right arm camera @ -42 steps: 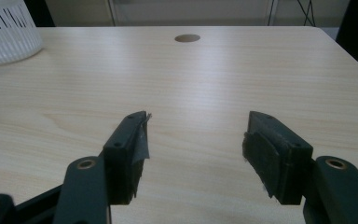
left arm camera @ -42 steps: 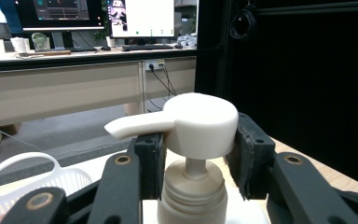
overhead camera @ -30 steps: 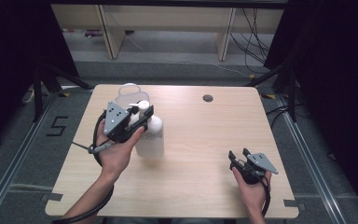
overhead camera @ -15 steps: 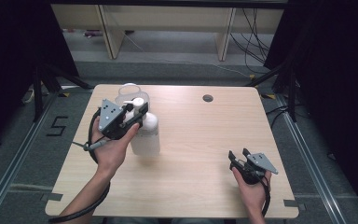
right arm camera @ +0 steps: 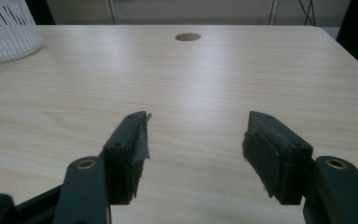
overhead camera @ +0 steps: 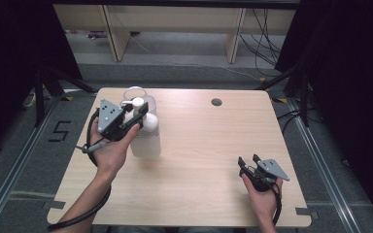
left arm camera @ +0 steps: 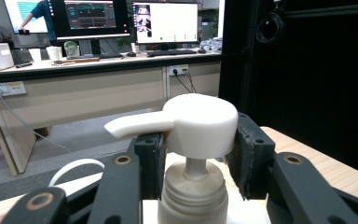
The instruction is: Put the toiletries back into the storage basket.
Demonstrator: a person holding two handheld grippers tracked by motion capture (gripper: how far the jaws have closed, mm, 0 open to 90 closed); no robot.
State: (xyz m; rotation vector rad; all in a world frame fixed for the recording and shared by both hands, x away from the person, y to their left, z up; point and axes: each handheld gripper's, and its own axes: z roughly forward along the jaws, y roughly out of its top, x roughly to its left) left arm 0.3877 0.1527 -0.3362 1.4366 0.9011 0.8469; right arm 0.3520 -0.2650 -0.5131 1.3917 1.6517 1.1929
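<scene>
A white pump bottle [overhead camera: 145, 141] stands at the table's left, just in front of a white slatted basket [overhead camera: 135, 91]. My left gripper [overhead camera: 138, 110] is shut on the bottle's pump top. In the left gripper view the two black jaws press on either side of the white pump head [left arm camera: 196, 123], whose spout points left, above the ribbed collar [left arm camera: 193, 191]. My right gripper [overhead camera: 248, 162] rests low at the table's front right, held in a hand. Its jaws stand open [right arm camera: 196, 140] with only bare tabletop between them.
The wooden table [overhead camera: 209, 145] has a round cable hole [overhead camera: 216, 102] at the far middle, also seen ahead of the right gripper [right arm camera: 188, 36]. The basket [right arm camera: 7, 32] sits at the far left. Desks with monitors [left arm camera: 165, 21] stand beyond the table.
My left hand has shifted a little to the left and toward the basket, taking the pump bottle along. The right hand and gripper have stayed put.
</scene>
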